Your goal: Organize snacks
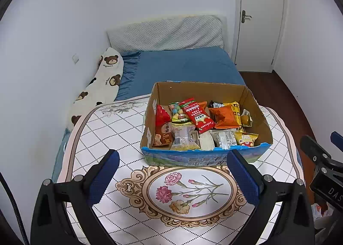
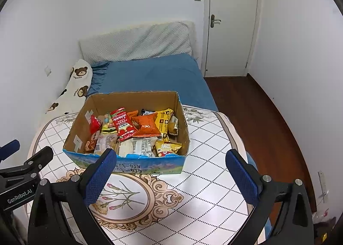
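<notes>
An open cardboard box [image 1: 199, 88] with a blue printed front stands on a round table [image 1: 111, 129]; it also shows in the right wrist view [image 2: 130, 98]. It holds several snack packets: a long red packet [image 1: 197, 115] [image 2: 123, 123], an orange bag [image 1: 225, 116] [image 2: 146, 126], a red bag at the left [image 1: 161, 116], yellow packets [image 2: 167, 148]. My left gripper [image 1: 173, 172] is open and empty, just in front of the box. My right gripper [image 2: 171, 173] is open and empty, in front of the box's right half.
The table wears a white diamond-pattern cloth with a flower medallion [image 1: 188, 189]. Behind it is a bed with a blue sheet [image 1: 182, 64], a bear-print pillow [image 1: 103, 86] and a grey headboard cushion. A white door [image 2: 231, 19] and dark wood floor [image 2: 257, 116] lie to the right.
</notes>
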A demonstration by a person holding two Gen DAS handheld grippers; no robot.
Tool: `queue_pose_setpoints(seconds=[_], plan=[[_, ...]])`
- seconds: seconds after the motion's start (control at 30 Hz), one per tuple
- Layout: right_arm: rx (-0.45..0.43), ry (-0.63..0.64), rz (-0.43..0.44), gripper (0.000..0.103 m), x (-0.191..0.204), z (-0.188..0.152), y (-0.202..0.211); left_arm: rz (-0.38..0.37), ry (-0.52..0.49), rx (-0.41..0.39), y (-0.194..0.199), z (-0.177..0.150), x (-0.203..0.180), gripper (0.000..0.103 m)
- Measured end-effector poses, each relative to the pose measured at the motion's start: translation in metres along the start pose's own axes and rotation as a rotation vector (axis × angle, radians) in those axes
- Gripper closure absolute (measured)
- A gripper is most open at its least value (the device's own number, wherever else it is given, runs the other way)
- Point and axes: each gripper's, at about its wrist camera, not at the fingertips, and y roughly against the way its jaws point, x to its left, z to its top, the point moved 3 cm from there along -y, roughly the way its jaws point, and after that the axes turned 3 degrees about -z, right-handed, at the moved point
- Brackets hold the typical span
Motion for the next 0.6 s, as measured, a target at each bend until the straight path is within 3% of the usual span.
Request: queue_pose_setpoints(seconds=[0.6], plan=[[-0.003, -0.003, 0.004, 0.000, -0.0002, -0.0007, 0.0035, -0.011, 0.001, 0.005, -0.0017, -0.0011, -0.0023, 0.000]])
